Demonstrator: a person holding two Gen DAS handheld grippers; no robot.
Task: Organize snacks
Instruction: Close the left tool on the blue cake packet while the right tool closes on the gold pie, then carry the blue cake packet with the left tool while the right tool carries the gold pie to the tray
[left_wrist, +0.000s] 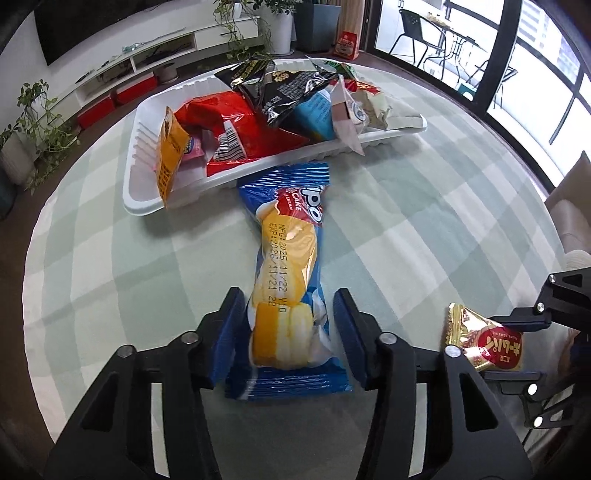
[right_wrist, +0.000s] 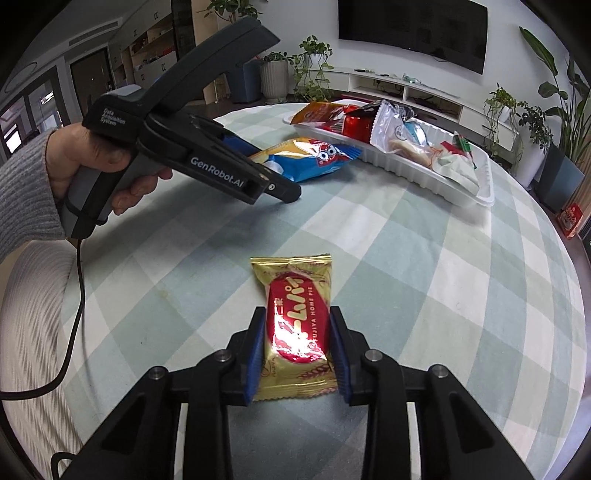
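A blue and yellow cake packet (left_wrist: 288, 266) lies on the checked tablecloth, its far end at the white tray (left_wrist: 147, 199). My left gripper (left_wrist: 290, 332) straddles the packet's near end; the left pad touches it and a gap shows at the right pad. A gold and red pie packet (right_wrist: 295, 325) sits between the pads of my right gripper (right_wrist: 297, 354), which is shut on it; both pads press its sides. That packet also shows in the left wrist view (left_wrist: 484, 339). The tray (right_wrist: 406, 168) holds several snack bags.
The left gripper's body (right_wrist: 207, 155), hand and cable fill the left of the right wrist view. The round table's edge (right_wrist: 576, 280) curves at the right. A red box (right_wrist: 570, 219) stands on the floor. Plants and a TV cabinet are behind.
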